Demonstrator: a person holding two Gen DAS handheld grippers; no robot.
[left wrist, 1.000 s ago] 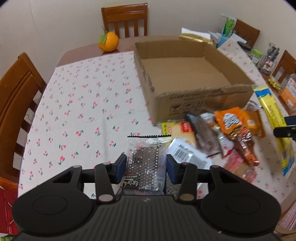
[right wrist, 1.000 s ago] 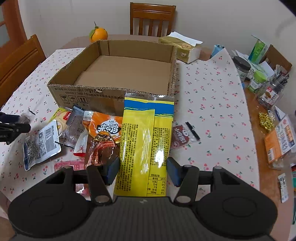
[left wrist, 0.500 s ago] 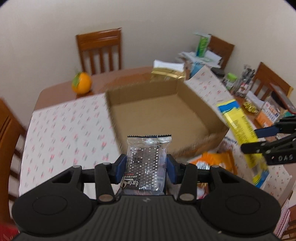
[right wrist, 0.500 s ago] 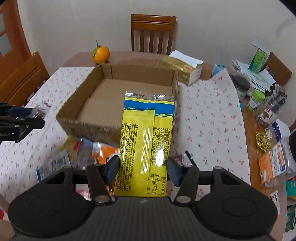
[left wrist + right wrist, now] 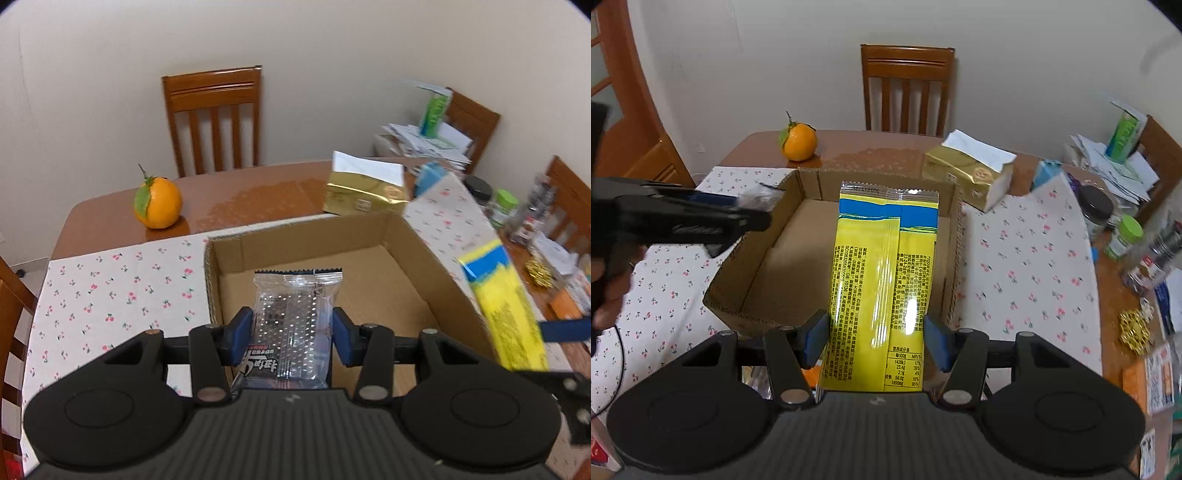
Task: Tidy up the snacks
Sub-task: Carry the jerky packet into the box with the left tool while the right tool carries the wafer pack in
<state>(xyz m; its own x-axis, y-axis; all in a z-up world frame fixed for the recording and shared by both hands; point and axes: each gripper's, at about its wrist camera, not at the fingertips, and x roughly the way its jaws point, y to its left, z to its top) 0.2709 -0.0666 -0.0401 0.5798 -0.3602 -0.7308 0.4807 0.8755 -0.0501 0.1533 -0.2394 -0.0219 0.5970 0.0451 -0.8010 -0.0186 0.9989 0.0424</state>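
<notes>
My left gripper (image 5: 291, 341) is shut on a clear snack packet (image 5: 293, 325) with a black label and holds it above the left part of the open cardboard box (image 5: 439, 269). My right gripper (image 5: 875, 341) is shut on a long yellow and blue snack bag (image 5: 882, 288) and holds it over the box (image 5: 768, 273), near its right wall. The yellow bag (image 5: 502, 306) also shows at the right of the left wrist view. The left gripper (image 5: 701, 221) shows at the left of the right wrist view. The box floor in view is bare.
An orange (image 5: 159, 203) and a gold tissue pack (image 5: 365, 192) lie on the wooden table behind the box. Jars (image 5: 1097, 210), papers and small items crowd the right side. Wooden chairs (image 5: 907, 88) stand around. A cherry-print cloth (image 5: 110, 295) covers the table.
Both grippers have lifted their snacks off the table and moved forward over the box. The loose snack pile in front of the box has dropped out of sight.
</notes>
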